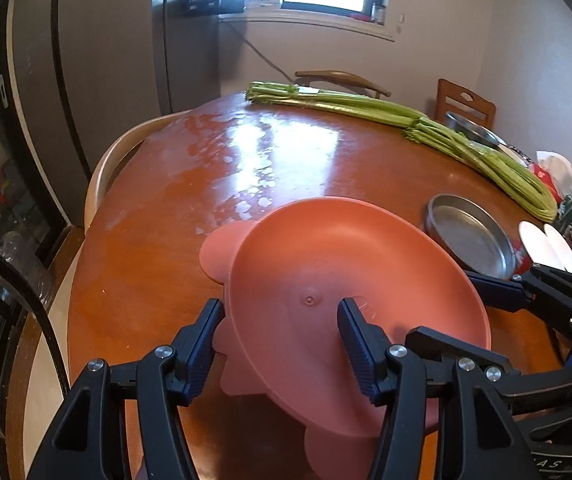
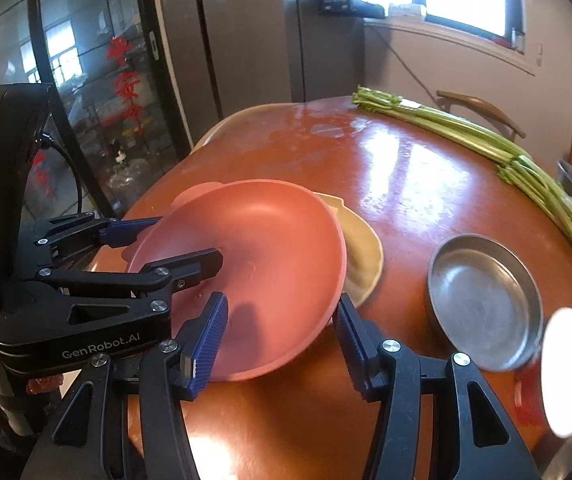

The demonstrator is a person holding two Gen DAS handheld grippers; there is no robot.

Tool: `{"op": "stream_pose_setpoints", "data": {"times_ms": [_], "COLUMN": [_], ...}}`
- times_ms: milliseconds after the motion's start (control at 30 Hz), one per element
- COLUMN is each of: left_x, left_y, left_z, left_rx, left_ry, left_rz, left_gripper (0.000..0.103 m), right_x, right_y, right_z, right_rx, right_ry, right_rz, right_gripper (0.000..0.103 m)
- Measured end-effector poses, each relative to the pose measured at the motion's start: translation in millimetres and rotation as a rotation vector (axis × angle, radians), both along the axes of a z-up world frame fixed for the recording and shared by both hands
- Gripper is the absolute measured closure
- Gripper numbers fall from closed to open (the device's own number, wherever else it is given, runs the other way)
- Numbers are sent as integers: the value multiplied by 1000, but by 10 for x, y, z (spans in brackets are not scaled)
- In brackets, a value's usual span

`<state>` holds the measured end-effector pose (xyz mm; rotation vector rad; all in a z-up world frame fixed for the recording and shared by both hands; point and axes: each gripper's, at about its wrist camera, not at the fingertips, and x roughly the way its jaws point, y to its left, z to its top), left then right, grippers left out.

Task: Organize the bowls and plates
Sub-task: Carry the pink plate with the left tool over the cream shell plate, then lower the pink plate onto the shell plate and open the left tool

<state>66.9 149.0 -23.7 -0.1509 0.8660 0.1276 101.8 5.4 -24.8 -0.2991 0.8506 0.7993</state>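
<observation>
Glossy wooden table [image 1: 158, 264] fills both views. My pink plate [image 2: 270, 248], smooth matte plastic, tilts at centre frame over a tan plate [image 2: 365, 256]. Both the left gripper [image 1: 282, 344] and right gripper [image 2: 282, 344] straddle its rim, jaws apart; I should lower it level, nesting it squarely.

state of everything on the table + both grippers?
pink bowl: tilted, both grippers straddle its rim
yellow plate: flat, partly under pink bowl
metal pan: upright, empty
greens: bundled, lying flat
left gripper: jaws closing
right gripper: grip unclear
</observation>
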Motion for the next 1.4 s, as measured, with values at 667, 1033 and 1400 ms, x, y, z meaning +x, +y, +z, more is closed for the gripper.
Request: {"op": "stream_pose_setpoints", "data": {"times_ms": [667,1033,1400], "left_x": [143,174,109], "left_y": [-4,-99,-60], "left_z": [-84,-130,-88], "left_rx": [-2,-4,3], "left_ry": [19,40,24], "left_rz": [-1,-23,10], "left_gripper": [47,47,47], "right_x": [355,433,478], "right_y": [1,-8,-77], "right_z": [-204,-261,-219], "right_rx": [-22,-78,-30], "right_ry": [21,-62,-93], "right_rz": [-25,-78,-100], "right_gripper": [46,46,46]}}
